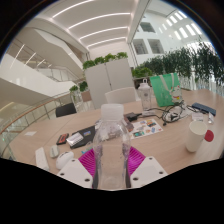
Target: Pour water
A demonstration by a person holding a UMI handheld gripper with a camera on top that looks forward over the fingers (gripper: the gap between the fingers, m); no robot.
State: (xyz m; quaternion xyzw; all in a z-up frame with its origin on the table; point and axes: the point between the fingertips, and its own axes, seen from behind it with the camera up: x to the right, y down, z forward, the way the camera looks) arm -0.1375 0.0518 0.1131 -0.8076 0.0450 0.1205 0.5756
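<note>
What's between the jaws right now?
In the gripper view, a clear plastic water bottle stands between the jaws, both pink pads pressing its sides. Nothing else sits there.

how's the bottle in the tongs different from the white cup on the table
The bottle is clear plastic and sits between the tongs; the white cup is opaque and stands free on the table. The bottle looks taller and narrower, the cup shorter and wider. Both stand upright.

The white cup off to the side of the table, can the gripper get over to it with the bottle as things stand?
Probably yes. The gripper is shut on the clear bottle, and the white cup stands open-topped on bare table with nothing between.
</note>
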